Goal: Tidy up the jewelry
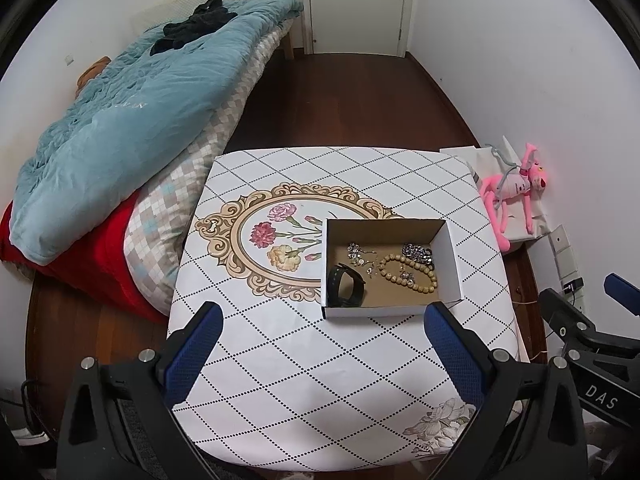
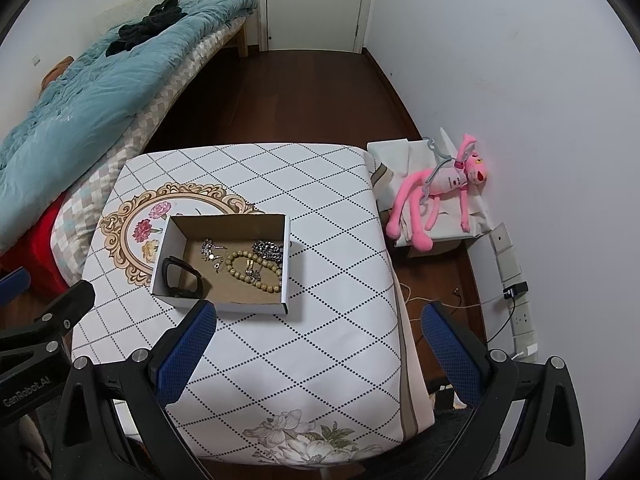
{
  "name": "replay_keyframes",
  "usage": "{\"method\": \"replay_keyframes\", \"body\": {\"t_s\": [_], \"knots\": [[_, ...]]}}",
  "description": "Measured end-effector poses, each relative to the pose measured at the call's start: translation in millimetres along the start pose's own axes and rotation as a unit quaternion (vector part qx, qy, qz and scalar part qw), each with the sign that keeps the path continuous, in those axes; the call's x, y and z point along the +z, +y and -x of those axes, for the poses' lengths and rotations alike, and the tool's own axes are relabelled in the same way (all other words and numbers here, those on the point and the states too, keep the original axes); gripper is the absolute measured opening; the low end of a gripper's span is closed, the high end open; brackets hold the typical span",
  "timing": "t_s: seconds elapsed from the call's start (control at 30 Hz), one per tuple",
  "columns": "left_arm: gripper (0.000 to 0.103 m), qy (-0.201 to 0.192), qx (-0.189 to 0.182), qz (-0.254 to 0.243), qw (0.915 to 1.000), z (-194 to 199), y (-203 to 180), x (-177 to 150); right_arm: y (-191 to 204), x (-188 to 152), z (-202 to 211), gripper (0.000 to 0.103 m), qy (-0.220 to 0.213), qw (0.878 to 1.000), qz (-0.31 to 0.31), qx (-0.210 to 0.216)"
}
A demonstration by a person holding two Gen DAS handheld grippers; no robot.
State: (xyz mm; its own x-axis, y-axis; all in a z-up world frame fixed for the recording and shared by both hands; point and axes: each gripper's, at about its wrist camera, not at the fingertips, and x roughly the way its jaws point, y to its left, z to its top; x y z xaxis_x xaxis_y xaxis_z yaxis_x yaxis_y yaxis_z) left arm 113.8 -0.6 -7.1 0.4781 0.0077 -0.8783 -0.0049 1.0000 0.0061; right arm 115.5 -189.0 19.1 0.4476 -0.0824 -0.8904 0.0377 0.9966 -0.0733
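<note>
Off to the left of both grippers a bed with a blue quilt (image 1: 132,120) was seen, well away from the action. The left gripper (image 1: 322,354) was held low over the near part of the table (image 1: 312,380), its blue pads spread wide apart, nothing between them. Just ahead of it and slightly right, the open cardboard box (image 1: 374,312) was set on the patterned cloth, and all the jewelry was already gathered inside. At the box's left end a black watch (image 1: 346,288) was stood on edge: a stiff, springy band, judged easiest taken across the strap. Next along, a tangle of silver earrings (image 1: 360,258) was noted, tiny, light and slippery, best pinched at a cluster. Further right, a tan beaded bracelet (image 1: 408,274) was laid in a loop, limp and prone to rolling, to be nipped across a few beads; touching it behind, a dark sparkly chain (image 1: 418,254) was heaped. The right gripper (image 2: 318,346) was likewise held open and empty, the box ahead and to its left. At far right a pink plush toy (image 2: 440,188) was slumped against the wall.
</note>
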Motion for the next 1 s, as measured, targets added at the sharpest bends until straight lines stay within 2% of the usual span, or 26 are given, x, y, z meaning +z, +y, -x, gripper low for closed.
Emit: {"method": "replay_keyframes", "body": {"t_s": [1.0], "knots": [[0.103, 0.001, -0.002, -0.004, 1.0000, -3.2, -1.8, 2.5, -3.6, 3.0, -4.4, 0.103, -0.001, 1.000, -0.002, 0.000]]}}
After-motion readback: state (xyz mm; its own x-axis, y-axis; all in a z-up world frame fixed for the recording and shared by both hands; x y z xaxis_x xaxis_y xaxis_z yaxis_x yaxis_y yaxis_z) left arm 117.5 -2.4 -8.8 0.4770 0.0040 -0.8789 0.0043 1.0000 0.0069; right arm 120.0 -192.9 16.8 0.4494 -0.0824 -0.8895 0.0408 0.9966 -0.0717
